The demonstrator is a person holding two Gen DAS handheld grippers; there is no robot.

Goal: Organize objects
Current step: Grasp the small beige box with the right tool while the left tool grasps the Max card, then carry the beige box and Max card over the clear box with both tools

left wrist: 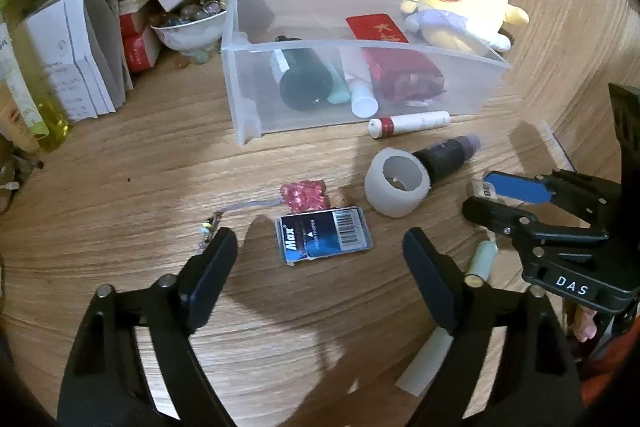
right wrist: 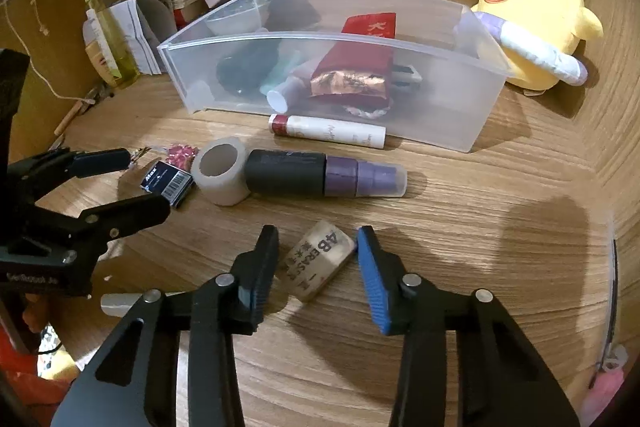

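1. Closing in on the eraser (right wrist: 322, 259), the right gripper (right wrist: 318, 269) has its jaws spread wide, one on each side of it, neither pad clearly touching yet.
2. My read: this is the pick-up step for the eraser, and the clear bin (right wrist: 440, 47) behind it is the likely drop spot, since a red packet (right wrist: 352, 75) and some tubes already lie inside.
3. Next move, as I judge it: squeeze shut across the eraser's short sides, then lift over the bin's front wall.
4. The eraser lies flat on the table (right wrist: 480, 227), tilted diagonally between the pads, so the grip may twist it a little.
5. Over to the left gripper (left wrist: 320, 267): released too, jaws wide apart, holding nothing, with the blue staple box (left wrist: 324, 233) just ahead between its tips.
6. Still out on the table: a white tape roll (left wrist: 396, 185) touching a dark spray bottle (right wrist: 320, 173), and a lip tube (right wrist: 328, 131) right against the bin's front wall.
7. A plush chick (right wrist: 536, 15) sits beside the bin's far right end.
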